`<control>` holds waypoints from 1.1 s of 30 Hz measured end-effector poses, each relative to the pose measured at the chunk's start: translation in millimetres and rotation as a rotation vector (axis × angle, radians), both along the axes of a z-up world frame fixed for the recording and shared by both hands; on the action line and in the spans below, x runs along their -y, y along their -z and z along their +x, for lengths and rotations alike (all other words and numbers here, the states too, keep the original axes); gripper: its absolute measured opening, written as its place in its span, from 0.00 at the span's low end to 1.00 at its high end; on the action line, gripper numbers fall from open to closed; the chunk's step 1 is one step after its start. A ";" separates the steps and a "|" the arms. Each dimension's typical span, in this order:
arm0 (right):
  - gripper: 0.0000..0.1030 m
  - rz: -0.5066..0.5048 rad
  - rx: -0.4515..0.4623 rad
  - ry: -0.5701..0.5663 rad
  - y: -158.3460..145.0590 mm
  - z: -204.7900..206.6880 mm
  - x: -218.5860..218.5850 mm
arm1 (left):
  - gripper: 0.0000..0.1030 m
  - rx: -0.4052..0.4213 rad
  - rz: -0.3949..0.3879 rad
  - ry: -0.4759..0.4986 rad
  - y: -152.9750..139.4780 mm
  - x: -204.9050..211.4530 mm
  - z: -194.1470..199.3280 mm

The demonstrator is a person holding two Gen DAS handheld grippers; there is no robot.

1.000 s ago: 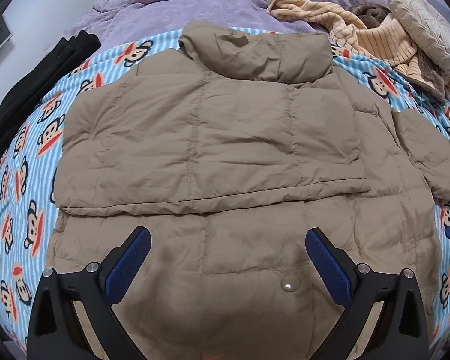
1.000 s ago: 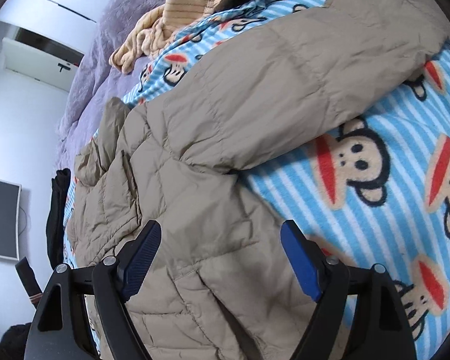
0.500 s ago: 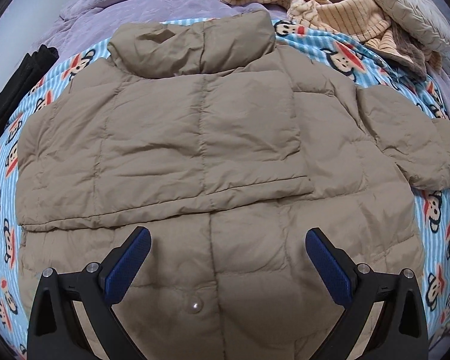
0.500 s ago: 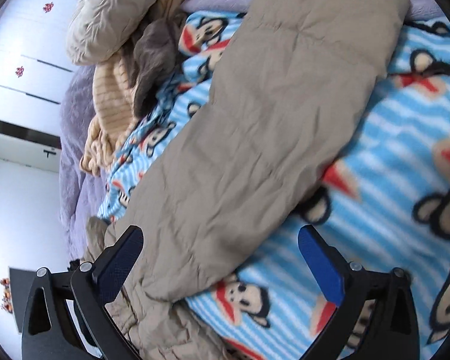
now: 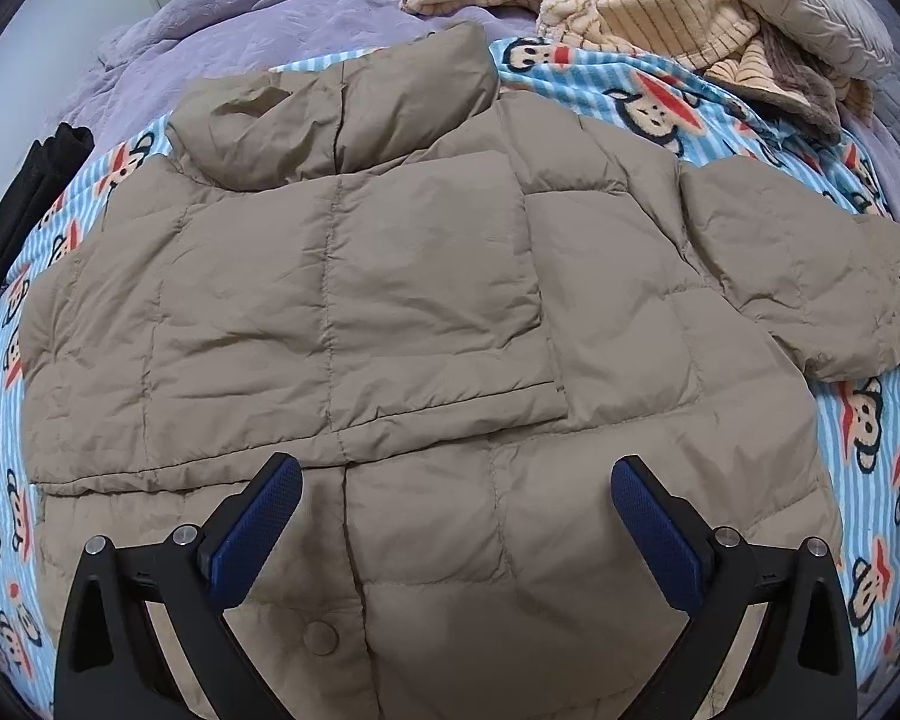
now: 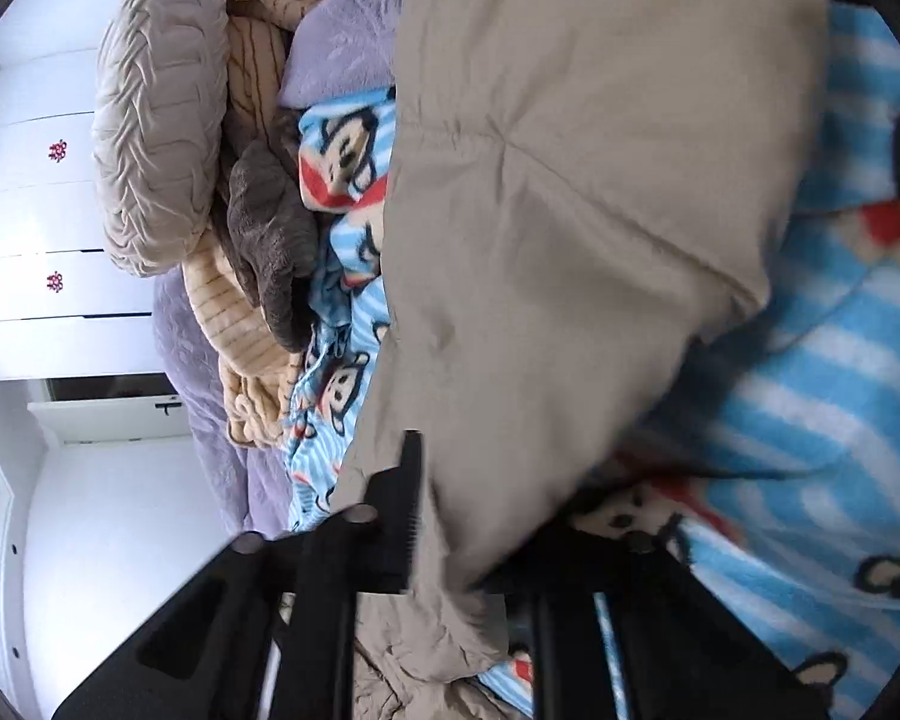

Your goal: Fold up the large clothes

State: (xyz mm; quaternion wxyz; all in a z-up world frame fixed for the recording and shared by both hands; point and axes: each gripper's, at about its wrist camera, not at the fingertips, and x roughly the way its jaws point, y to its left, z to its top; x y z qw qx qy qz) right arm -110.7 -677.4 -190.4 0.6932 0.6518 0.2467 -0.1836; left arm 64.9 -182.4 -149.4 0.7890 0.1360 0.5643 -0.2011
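Observation:
A tan puffer jacket (image 5: 426,300) lies flat on a blue striped monkey-print blanket (image 5: 648,102), collar at the far end, with one side folded across its front. My left gripper (image 5: 456,528) hovers open above the hem, holding nothing. The jacket's other sleeve (image 5: 810,282) stretches out to the right. In the right wrist view that sleeve (image 6: 570,210) fills the middle of the picture, and my right gripper (image 6: 462,552) is shut on its near end, with the fabric bunched between the fingers.
A striped beige garment (image 5: 660,18) and a ribbed cushion (image 6: 156,120) are heaped at the back right on a purple quilt (image 5: 270,18). A black garment (image 5: 24,216) lies along the left edge. White cupboard doors (image 6: 30,228) stand beyond the bed.
My right gripper moved out along the sleeve and closed on it; it was open a second ago. My left gripper shifted right over the hem and stayed open.

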 end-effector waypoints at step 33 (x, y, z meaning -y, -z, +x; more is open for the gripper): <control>0.09 -0.639 -0.178 -0.927 -18.2 208.4 -361.5 | 1.00 0.091 0.005 -0.099 -3.0 -100.4 47.7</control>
